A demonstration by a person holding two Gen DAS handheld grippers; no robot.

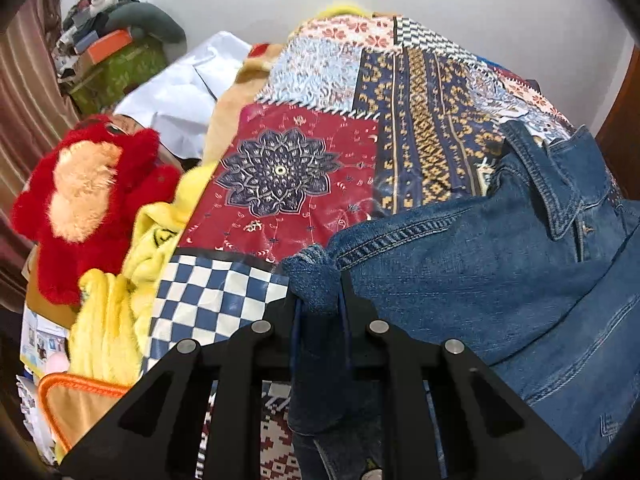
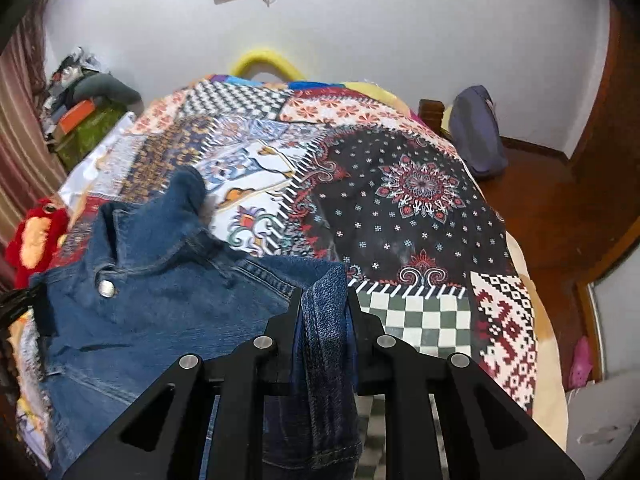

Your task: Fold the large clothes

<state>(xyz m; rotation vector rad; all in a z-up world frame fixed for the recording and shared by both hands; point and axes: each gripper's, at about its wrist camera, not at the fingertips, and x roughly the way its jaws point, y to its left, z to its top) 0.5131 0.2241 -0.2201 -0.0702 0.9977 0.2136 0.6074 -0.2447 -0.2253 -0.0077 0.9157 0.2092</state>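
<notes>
A blue denim jacket [image 1: 500,264] lies on a bed with a patchwork cover [image 1: 304,168]. My left gripper [image 1: 320,288] is shut on a bunched corner of the denim at the jacket's left edge. In the right wrist view the jacket [image 2: 160,280] spreads to the left, collar and a metal button [image 2: 105,287] showing. My right gripper [image 2: 323,292] is shut on a fold of denim at the jacket's right edge, above the patchwork cover [image 2: 400,208]. Denim hangs down between both pairs of fingers.
A red plush toy [image 1: 88,196] and yellow fabric [image 1: 120,308] lie at the bed's left edge. A cluttered pile with a green box [image 1: 116,68] stands against the back wall. A purple bag [image 2: 478,132] rests on the wooden floor to the right of the bed.
</notes>
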